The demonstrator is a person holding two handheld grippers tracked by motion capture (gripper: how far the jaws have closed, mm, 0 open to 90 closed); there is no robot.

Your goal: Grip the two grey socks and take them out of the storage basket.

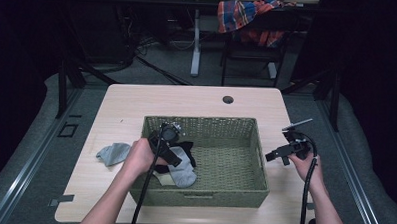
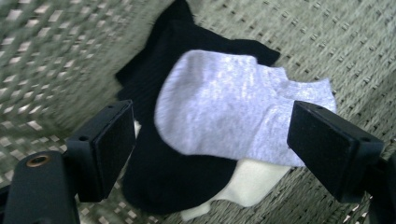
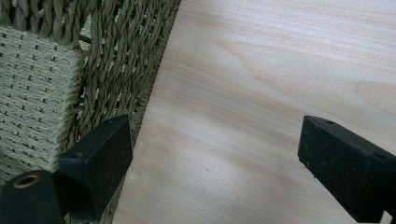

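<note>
Basket (image 1: pixel 257 159) on surface (image 1: pixel 137 100): grey sock (image 2: pixel 233 107) atop black sock (image 2: pixel 163 177); left gripper (image 2: pixel 210 140) wide above them, nothing gripped; right gripper (image 3: pixel 215 158) wide.

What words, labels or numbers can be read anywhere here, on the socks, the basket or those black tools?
None: no text can be read in these pictures.
Grey sock, black sock, white sock: plain, no label showing.
Basket: bare weave, no tag.
Left gripper, right gripper: no marking on the black pads.
</note>
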